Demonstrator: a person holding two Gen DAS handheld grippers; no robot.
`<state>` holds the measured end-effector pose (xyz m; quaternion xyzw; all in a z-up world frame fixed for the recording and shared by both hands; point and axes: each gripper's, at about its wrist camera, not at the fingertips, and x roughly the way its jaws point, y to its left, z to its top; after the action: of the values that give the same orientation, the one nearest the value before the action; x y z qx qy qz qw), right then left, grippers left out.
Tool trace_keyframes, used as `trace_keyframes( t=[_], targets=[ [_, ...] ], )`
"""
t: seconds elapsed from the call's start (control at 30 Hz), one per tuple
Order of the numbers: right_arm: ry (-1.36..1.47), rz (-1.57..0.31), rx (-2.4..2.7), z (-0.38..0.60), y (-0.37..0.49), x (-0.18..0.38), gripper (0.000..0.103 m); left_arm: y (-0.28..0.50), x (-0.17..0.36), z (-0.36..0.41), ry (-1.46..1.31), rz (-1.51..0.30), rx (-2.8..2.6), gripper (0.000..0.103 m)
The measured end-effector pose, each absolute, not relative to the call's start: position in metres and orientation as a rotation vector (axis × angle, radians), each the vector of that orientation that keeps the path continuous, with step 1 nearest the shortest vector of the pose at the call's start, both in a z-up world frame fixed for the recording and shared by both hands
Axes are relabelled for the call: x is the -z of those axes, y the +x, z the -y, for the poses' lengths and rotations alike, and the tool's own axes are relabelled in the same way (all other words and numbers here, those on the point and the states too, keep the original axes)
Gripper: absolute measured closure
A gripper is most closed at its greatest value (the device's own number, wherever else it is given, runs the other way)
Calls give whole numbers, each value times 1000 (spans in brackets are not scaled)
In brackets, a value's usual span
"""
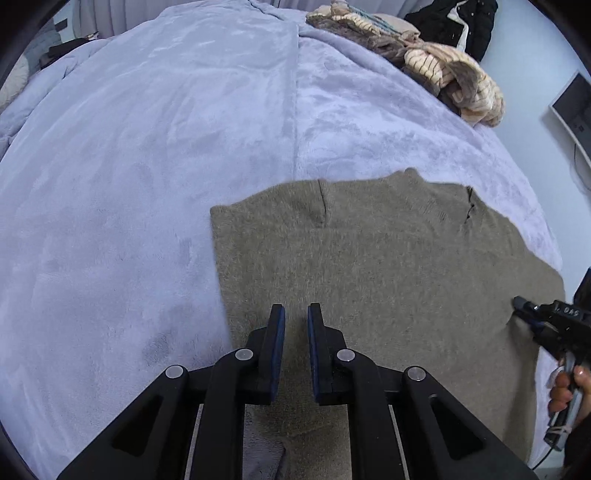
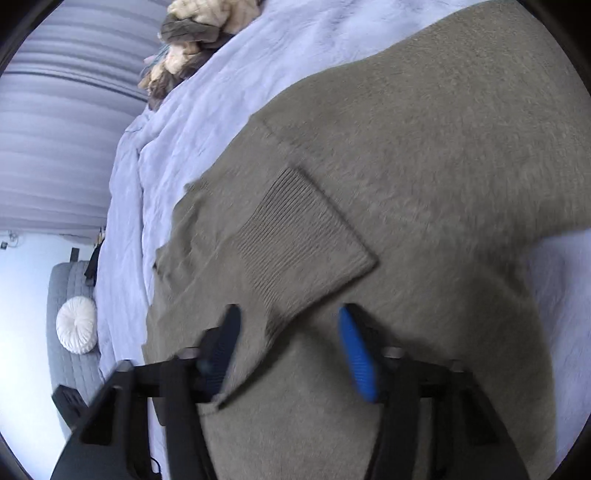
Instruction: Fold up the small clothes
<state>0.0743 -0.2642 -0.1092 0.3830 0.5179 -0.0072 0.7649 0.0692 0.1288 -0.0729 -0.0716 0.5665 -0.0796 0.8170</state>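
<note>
A grey-brown knitted sweater [image 1: 369, 266] lies flat on a pale lilac blanket [image 1: 147, 184]. My left gripper [image 1: 296, 314] hovers over the sweater's near part, jaws slightly apart and empty. My right gripper [image 1: 517, 306] shows at the sweater's right edge in the left wrist view. In the right wrist view the right gripper [image 2: 288, 321] is open over the sweater [image 2: 424, 166], with a ribbed sleeve cuff [image 2: 306, 243] lying folded across the body just ahead of the fingers. Nothing is held.
A heap of cream striped and brown clothes [image 1: 436, 70] sits at the bed's far right corner, also in the right wrist view [image 2: 188, 44]. A black garment [image 1: 461, 26] lies behind it. A round white cushion [image 2: 75, 329] rests on a grey seat.
</note>
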Motion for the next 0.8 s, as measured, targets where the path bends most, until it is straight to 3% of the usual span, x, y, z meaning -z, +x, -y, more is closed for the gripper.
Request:
trace_keyframes(
  t=[0.17,0.3,0.43,0.5,0.57,0.8],
  targets=[
    [501,-1170,64,245,80,94,92,56,96,-127,-77,-1201,127,90],
    [634,-1191,126,295,46,108,97,55,90,-133,-93,-1225,102,90],
    [639,-1160,67,296,36,92,88,51,74,-125,-104,-1211,115,90],
    [614,-1145,8,284,44,85,77,50,70,-114,-102,-1209,126,90],
    [597,-1131,-44,272,57,80,58,51,75,-104,-100,-1226,126,90],
    [624,-1182,-45,246,84,106,58,47,88,-91,-101,-1216,57,90]
  ],
)
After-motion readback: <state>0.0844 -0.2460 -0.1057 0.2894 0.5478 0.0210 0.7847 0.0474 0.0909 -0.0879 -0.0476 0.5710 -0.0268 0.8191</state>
